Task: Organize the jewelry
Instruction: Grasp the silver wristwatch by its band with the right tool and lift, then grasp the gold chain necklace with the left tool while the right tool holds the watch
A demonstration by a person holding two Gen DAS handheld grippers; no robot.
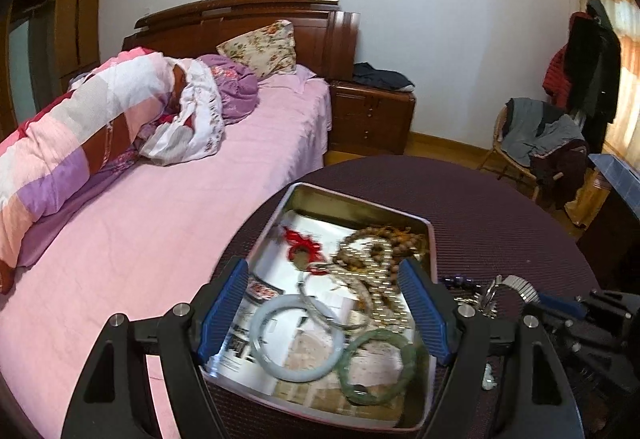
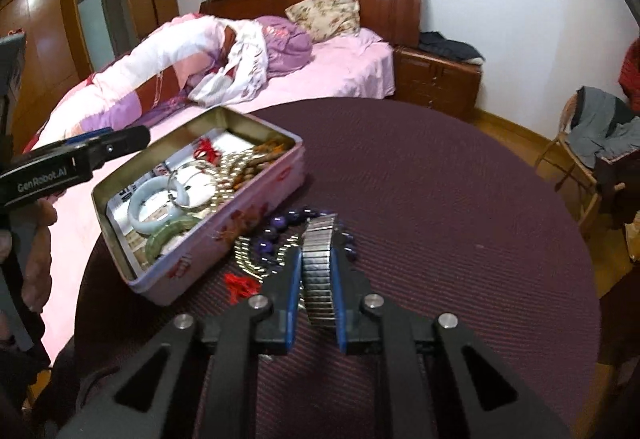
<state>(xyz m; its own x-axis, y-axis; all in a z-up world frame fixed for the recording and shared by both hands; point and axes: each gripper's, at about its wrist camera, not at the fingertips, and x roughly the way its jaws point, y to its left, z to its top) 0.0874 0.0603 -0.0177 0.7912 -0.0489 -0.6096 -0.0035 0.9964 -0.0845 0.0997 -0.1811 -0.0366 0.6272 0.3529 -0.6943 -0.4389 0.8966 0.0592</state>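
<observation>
In the tin: my tin (image 2: 208, 259) already holds the pale bangle (image 2: 154, 211), green bangle (image 2: 168, 239), wooden beads (image 1: 384, 239) and gold chains.
Right tool (image 2: 316, 271): clamped on the metal stretch band (image 2: 318, 267) – just beside the tin, not yet in.
Left tool (image 1: 324, 303): apart, empty, above the tin.
Left on the bench (image 2: 440, 199): purple beads (image 2: 288, 223), gold chain (image 2: 248, 259), red tassel (image 2: 240, 285) – about halfway, I judge.
</observation>
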